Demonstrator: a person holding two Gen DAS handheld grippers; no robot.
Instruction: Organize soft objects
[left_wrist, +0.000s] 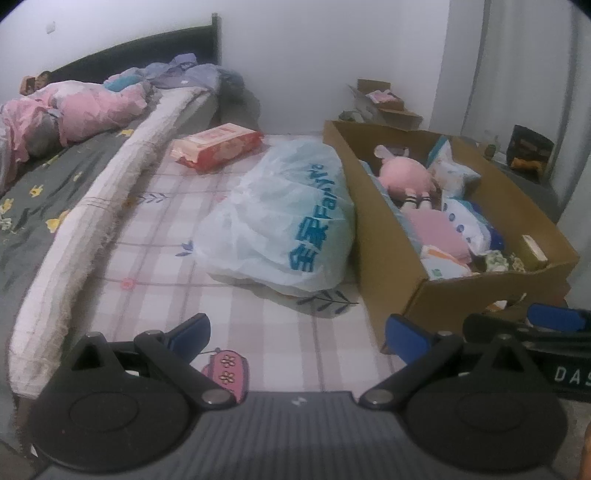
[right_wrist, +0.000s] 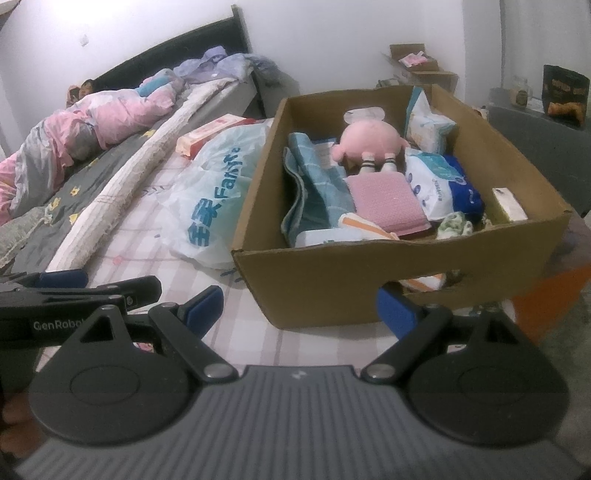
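A cardboard box stands on the bed and also shows in the left wrist view. It holds a pink plush toy, a pink folded cloth, a blue towel and white-blue tissue packs. A white plastic bag with blue print lies left of the box. A red-white tissue pack lies behind the bag. My left gripper is open and empty above the sheet. My right gripper is open and empty in front of the box's near wall.
A pink quilt and a rolled white pad lie on the left of the bed. Smaller cardboard boxes stand by the far wall. A dark table with a snack bag stands right of the box.
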